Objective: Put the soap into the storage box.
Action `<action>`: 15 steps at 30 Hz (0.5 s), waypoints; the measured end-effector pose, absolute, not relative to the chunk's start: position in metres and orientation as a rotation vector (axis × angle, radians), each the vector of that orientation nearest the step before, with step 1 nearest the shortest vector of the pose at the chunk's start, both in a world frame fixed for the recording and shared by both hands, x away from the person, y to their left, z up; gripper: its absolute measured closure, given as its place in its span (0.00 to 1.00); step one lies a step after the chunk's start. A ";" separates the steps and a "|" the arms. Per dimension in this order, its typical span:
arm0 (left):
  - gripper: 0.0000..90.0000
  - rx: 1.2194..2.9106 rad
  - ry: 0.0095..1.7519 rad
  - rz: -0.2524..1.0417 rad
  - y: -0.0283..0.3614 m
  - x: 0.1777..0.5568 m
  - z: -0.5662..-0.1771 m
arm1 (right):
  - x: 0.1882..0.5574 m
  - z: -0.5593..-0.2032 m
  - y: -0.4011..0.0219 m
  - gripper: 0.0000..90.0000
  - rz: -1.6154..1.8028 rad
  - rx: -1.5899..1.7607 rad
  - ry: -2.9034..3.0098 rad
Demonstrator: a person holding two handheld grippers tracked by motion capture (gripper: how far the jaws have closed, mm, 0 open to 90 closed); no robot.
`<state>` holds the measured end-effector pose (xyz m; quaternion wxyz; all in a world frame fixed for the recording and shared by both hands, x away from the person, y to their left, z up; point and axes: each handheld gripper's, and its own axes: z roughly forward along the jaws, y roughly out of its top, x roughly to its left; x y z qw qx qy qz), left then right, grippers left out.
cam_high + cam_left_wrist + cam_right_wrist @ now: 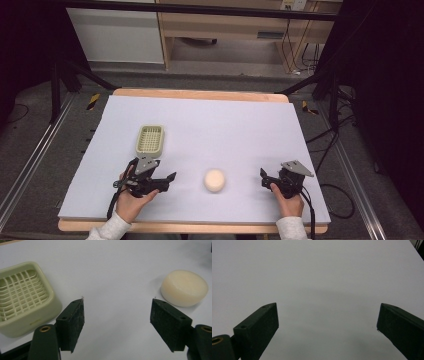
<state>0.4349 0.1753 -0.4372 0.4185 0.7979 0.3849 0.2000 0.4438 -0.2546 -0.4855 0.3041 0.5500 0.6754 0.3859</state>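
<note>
Since the soap (214, 180) is sitting loose on the bench (240, 125), between your two tools and touching neither, you look to be at the reach-and-grab step. The tray (150, 140) sits just beyond your left tool (172, 176), well apart from the soap. In the left gripper view the soap (184, 288) lies off past the right-hand jaw, not between the jaws, which stand apart with nothing in them. Your right tool (263, 176) is open and empty too, hanging over bare bench. My guess for the next move: swing the left tool over so the jaws straddle the soap, then squeeze.
</note>
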 end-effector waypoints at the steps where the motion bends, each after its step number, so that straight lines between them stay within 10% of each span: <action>1: 0.31 2.005 0.958 0.502 0.173 0.435 -0.436 | 0.444 -0.486 -0.255 0.05 1.021 1.458 1.788; 15: 0.28 2.035 0.894 0.452 0.142 0.439 -0.425 | 0.443 -0.486 -0.255 0.05 1.023 1.459 1.774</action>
